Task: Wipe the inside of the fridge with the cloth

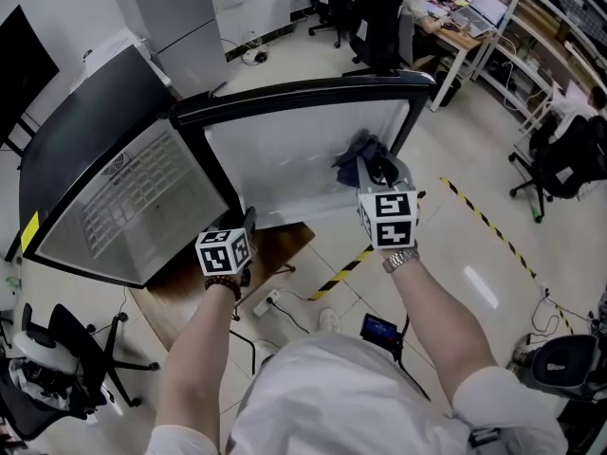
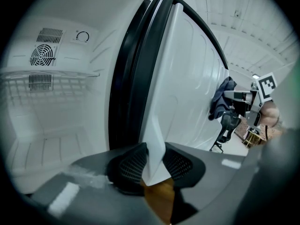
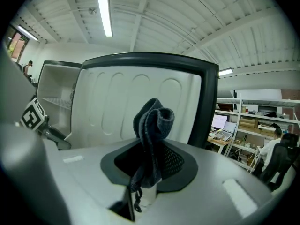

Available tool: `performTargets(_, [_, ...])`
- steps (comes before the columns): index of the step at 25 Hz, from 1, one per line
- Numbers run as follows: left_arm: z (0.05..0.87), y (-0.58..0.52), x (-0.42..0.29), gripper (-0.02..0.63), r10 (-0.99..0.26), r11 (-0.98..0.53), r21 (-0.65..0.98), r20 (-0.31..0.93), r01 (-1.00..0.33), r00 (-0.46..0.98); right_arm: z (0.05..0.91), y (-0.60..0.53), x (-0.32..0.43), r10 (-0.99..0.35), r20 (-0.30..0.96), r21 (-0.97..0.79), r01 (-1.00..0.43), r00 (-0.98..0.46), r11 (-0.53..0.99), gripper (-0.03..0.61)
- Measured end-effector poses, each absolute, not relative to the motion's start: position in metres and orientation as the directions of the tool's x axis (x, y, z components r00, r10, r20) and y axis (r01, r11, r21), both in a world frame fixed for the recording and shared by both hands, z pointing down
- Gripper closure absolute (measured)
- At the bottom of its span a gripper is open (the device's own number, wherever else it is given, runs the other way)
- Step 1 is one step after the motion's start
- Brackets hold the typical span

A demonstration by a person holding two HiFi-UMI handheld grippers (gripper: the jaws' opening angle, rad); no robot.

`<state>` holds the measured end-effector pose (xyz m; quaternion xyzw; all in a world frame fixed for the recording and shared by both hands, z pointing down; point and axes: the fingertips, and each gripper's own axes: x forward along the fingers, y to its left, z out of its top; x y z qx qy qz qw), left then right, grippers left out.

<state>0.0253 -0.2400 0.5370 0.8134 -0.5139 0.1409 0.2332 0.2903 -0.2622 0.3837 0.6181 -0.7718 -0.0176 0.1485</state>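
Note:
The small fridge stands with its white inner door panel [image 1: 285, 159] swung open beside the white cavity [image 1: 133, 197] with its wire shelf. My left gripper [image 1: 248, 218] is shut on the door's lower edge, and the white edge [image 2: 153, 165] sits pinched between its pads. My right gripper [image 1: 379, 173] is shut on a dark blue cloth [image 1: 358, 152], held up at the door panel's right side. In the right gripper view the cloth [image 3: 152, 121] stands bunched above the jaws in front of the door [image 3: 117, 102]. The left gripper view shows the cloth [image 2: 220, 97] against the panel [image 2: 183, 78].
A wooden board [image 1: 285, 254] lies under the fridge, with a power strip and cable [image 1: 270, 301] on the floor. Yellow-black tape [image 1: 484, 221] runs to the right. Office chairs [image 1: 560, 159], a desk with a laptop [image 1: 465, 17] and shelving stand behind and to the right.

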Motion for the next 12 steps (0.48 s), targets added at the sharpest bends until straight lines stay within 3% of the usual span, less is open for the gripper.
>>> performTargets(12, [0.536, -0.239, 0.027, 0.502, -0.772, -0.358, 0.235, 0.470, -0.904, 0.428, 0.377, -0.248, 0.331, -0.972, 0.173, 0.215, -0.957, -0.160, 0.196, 0.494])
